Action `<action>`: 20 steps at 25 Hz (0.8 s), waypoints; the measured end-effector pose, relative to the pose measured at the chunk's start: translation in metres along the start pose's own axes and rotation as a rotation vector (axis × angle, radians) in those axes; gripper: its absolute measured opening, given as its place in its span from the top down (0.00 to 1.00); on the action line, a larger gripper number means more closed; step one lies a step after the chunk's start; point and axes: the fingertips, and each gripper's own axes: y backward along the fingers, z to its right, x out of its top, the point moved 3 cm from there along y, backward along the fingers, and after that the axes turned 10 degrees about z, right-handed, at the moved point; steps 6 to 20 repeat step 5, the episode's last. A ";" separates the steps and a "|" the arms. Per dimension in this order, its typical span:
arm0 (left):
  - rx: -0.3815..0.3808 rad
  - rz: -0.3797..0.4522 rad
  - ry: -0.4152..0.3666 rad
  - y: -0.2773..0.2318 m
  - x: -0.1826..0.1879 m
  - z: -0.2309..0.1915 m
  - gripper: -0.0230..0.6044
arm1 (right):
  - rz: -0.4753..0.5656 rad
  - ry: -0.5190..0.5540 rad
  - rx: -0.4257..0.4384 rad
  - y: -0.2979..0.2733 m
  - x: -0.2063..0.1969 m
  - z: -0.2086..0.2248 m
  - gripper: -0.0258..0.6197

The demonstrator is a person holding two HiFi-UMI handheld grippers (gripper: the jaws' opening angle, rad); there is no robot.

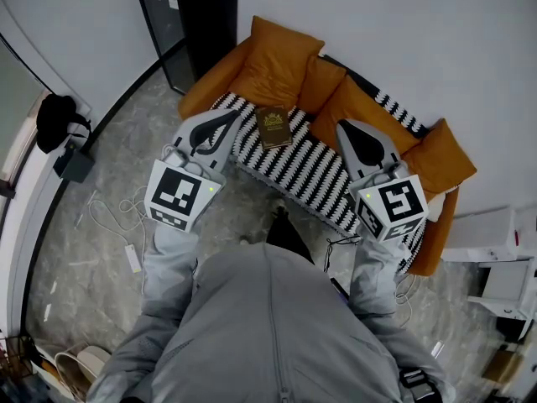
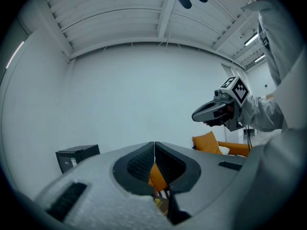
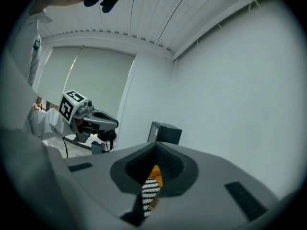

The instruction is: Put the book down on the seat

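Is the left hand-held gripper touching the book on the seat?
Apart. The head view shows a strip of striped seat between the left hand-held gripper and the book.

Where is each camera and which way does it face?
Head view: on the person's head, steeply down at the sofa and book; sleeves, left gripper and right gripper show.
Left gripper view: on the left gripper, level along its shut jaws toward the white wall; right gripper shows at right.
Right gripper view: on the right gripper, along shut jaws toward the white wall; left gripper shows at left.
Shared: all three show the black cabinet.
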 end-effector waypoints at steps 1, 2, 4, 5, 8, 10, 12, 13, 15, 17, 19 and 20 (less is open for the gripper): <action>0.001 -0.004 0.002 0.000 -0.002 -0.001 0.92 | -0.002 -0.003 -0.002 0.000 -0.001 0.001 0.92; 0.001 -0.007 0.003 -0.001 -0.004 -0.001 0.92 | -0.004 -0.006 -0.004 -0.001 -0.003 0.002 0.92; 0.002 -0.013 0.004 -0.002 -0.006 -0.002 0.92 | -0.006 -0.009 -0.007 -0.001 -0.004 0.003 0.92; 0.003 -0.015 0.004 -0.003 -0.008 -0.003 0.92 | -0.006 -0.010 -0.007 -0.002 -0.005 0.004 0.92; 0.003 -0.015 0.004 -0.003 -0.008 -0.003 0.92 | -0.006 -0.010 -0.007 -0.002 -0.005 0.004 0.92; 0.003 -0.015 0.004 -0.003 -0.008 -0.003 0.92 | -0.006 -0.010 -0.007 -0.002 -0.005 0.004 0.92; 0.003 -0.015 0.004 -0.003 -0.008 -0.003 0.92 | -0.006 -0.010 -0.007 -0.002 -0.005 0.004 0.92; 0.003 -0.015 0.004 -0.003 -0.008 -0.003 0.92 | -0.006 -0.010 -0.007 -0.002 -0.005 0.004 0.92; 0.003 -0.015 0.004 -0.003 -0.008 -0.003 0.92 | -0.006 -0.010 -0.007 -0.002 -0.005 0.004 0.92; 0.003 -0.015 0.004 -0.003 -0.008 -0.003 0.92 | -0.006 -0.010 -0.007 -0.002 -0.005 0.004 0.92; 0.003 -0.015 0.004 -0.003 -0.008 -0.003 0.92 | -0.006 -0.010 -0.007 -0.002 -0.005 0.004 0.92; 0.003 -0.015 0.004 -0.003 -0.008 -0.003 0.92 | -0.006 -0.010 -0.007 -0.002 -0.005 0.004 0.92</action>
